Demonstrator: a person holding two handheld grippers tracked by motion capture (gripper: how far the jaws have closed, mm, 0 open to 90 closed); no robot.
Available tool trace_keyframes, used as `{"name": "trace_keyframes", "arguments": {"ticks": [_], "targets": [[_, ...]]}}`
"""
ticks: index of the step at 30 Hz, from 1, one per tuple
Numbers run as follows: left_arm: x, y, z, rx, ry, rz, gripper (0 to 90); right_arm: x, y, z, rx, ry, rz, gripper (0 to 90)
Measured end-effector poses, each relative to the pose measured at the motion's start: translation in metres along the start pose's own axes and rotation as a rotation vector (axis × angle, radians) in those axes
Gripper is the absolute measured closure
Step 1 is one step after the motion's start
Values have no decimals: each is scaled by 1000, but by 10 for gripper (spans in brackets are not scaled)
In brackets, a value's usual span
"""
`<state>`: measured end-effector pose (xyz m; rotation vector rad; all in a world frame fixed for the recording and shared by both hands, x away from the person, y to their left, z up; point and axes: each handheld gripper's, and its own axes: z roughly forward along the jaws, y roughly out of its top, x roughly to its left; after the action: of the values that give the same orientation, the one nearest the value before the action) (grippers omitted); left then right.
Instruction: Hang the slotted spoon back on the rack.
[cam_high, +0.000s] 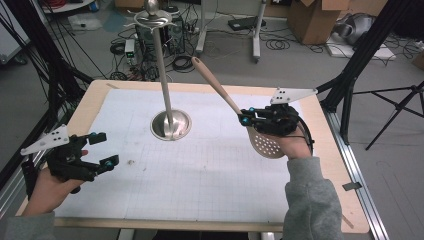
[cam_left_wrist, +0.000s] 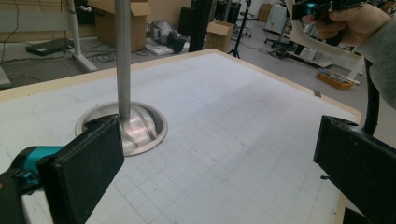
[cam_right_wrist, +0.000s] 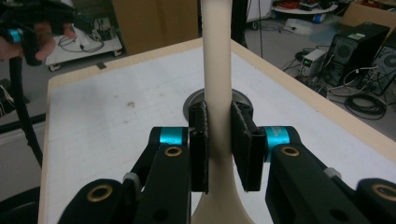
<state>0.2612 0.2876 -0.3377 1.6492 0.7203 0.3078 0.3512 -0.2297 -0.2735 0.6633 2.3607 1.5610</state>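
At the left of the table (cam_high: 310, 200) our left gripper (cam_high: 102, 149) hovers low over the white gridded mat (cam_high: 200, 175), its jaws standing wide apart with nothing between them. Ahead of it, near the middle of the mat, stands the metal stand (cam_high: 165, 75): a round, shiny base, a slim upright pole and small hooks near the top.

Further right, our right gripper (cam_high: 243, 116) is clamped on the slotted spoon (cam_high: 265, 142), which it holds in the air above the right part of the mat, well apart from the stand. In the right gripper view both pads (cam_right_wrist: 200, 140) press the neck of the slotted spoon (cam_right_wrist: 217, 70), just above where it flares into the head.

The spoon is pale cream. It has a long, rounded handle with a brownish tip that slants up and away toward the stand's top, and a flat oval head pierced with many small holes, hanging below the hand.

We judge it light and stiff, probably smooth plastic or wood, so it may swivel in the pads. A grip on the neck keeps the head from swinging. If it goes on a hook, the handle's far end has to be guided, and we cannot tell whether that end has a hole.
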Motion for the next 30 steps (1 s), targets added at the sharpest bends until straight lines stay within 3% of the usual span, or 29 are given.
{"name": "trace_keyframes", "arguments": {"ticks": [3,6,11,25,30], "targets": [[0,0,-1,-3,-1,1,20,-3,4,3,-8,1,4,780],[-1,0,-2,-26,-37,-10,20,-8,5,4,-40,34,26,781],[-6,-1,0,-9,-47,6,20,-16,8,4,-75,50,38,781],[-5,-3,-4,-10,-32,5,20,-17,31,10,-57,24,20,781],[-5,-4,-4,-7,-31,1,20,-15,36,12,-67,30,74,781]]}}
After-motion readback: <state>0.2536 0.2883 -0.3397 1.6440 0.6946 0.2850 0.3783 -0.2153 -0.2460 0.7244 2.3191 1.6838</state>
